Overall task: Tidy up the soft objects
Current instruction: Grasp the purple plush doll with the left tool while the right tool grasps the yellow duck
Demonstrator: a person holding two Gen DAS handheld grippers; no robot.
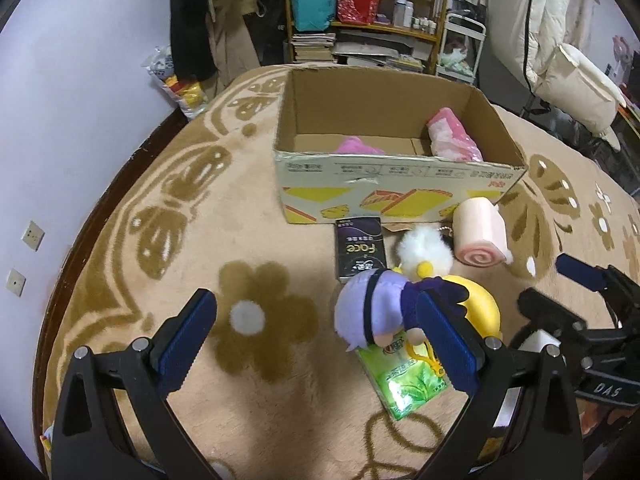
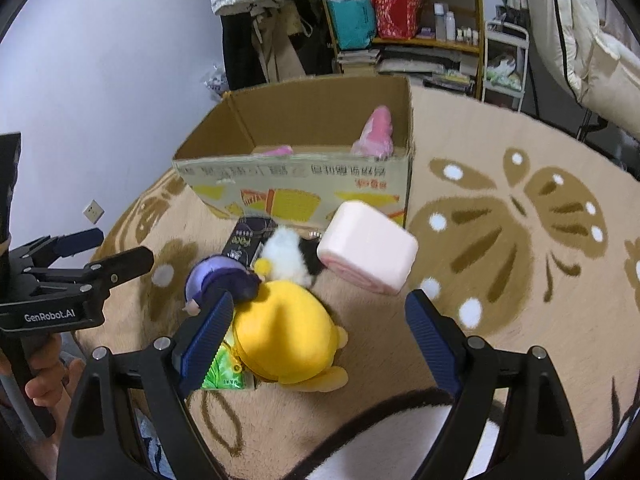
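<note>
An open cardboard box (image 1: 396,184) (image 2: 296,184) stands on the blanket and holds two pink soft toys (image 1: 454,138) (image 2: 376,130). In front of it lie a pink roll-cake toy (image 1: 480,232) (image 2: 368,252), a white fluffy toy (image 1: 424,252) (image 2: 288,256), a purple doll (image 1: 372,308) (image 2: 220,276) and a yellow plush (image 1: 484,312) (image 2: 288,336). My left gripper (image 1: 316,340) is open and empty, just left of the purple doll. My right gripper (image 2: 320,340) is open and empty, its jaws either side of the yellow plush.
A dark "Face" tissue pack (image 1: 360,250) (image 2: 250,236) and a green tissue pack (image 1: 404,380) (image 2: 222,372) lie among the toys. The beige patterned blanket (image 1: 248,240) covers the surface. Shelves (image 1: 368,12) and hanging clothes stand behind. A wall (image 1: 80,100) is at left.
</note>
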